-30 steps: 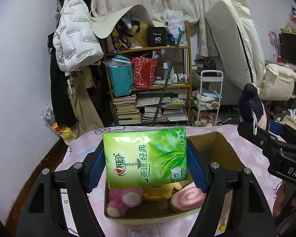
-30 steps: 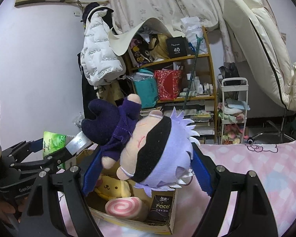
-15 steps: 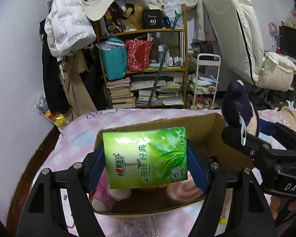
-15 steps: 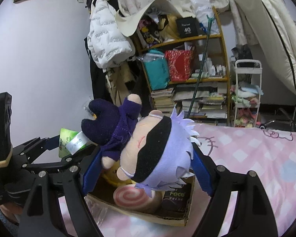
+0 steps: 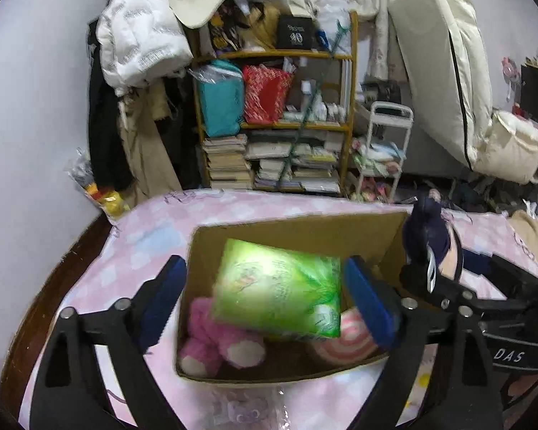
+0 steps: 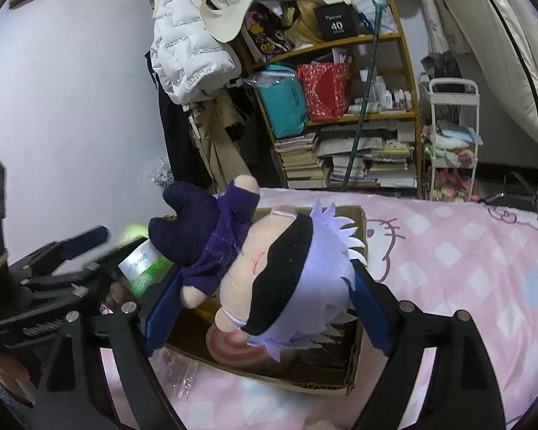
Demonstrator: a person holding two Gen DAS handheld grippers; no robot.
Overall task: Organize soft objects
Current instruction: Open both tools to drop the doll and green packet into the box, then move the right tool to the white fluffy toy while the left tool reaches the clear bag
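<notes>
Green and shiny, the tissue pack (image 5: 279, 290) is blurred above the open cardboard box (image 5: 297, 229) on the pink bed cover (image 5: 143, 236), with the left gripper (image 5: 265, 297) opening and its blue pads clear of the pack. To do this well, I think the right gripper (image 6: 265, 308), opening but with its pads seemingly touching the doll (image 6: 269, 276), should let go over the roll cushion (image 6: 236, 347). Only the left view shows the pink bear (image 5: 215, 340) in the box, and only the right view shows the doll's blindfolded head.
</notes>
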